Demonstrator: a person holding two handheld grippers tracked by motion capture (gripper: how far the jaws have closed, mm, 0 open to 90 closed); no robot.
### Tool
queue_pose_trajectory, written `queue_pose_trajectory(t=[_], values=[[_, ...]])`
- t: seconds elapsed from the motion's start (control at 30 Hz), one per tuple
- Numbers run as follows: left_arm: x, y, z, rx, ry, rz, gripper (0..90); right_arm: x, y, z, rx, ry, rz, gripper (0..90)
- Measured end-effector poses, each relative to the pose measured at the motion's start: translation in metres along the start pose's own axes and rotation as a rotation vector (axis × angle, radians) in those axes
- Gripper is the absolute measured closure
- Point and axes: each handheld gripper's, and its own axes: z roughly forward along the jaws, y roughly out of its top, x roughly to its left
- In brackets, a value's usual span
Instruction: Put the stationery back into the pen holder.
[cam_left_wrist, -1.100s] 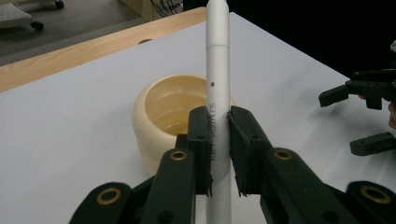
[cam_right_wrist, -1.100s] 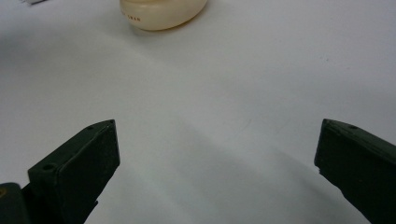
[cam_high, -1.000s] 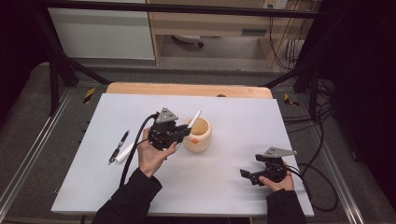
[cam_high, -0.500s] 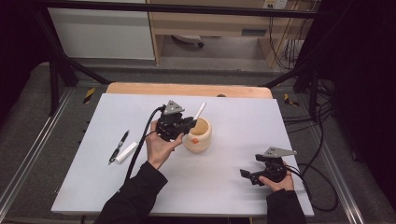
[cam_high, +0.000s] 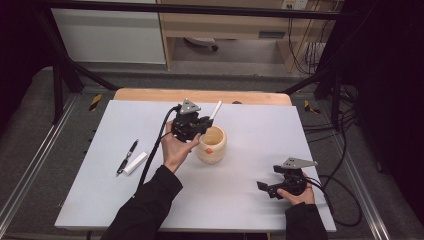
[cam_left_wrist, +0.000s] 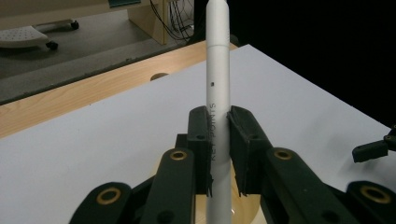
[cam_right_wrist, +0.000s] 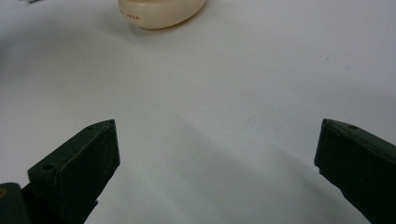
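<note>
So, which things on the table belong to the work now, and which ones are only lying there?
In the work:
- white marker, clamped in the left gripper
- cream cup, right by that gripper

Only lying there:
- black pen at the table's left
- short white piece beside the pen
- right gripper, open, holding nothing, away from the cup

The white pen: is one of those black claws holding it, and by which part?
Yes. The left gripper is shut on the white pen, clamping its lower barrel, above the cup. The right gripper is open and holds nothing.
</note>
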Motion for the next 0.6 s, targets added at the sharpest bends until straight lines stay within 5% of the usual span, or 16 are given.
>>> queue_pose_trajectory(t=[0.6], values=[[0.000, 0.001, 0.037, 0.020, -0.001, 0.008, 78.3, 0.000, 0.001, -0.002, -0.005, 0.001, 0.008, 0.9]])
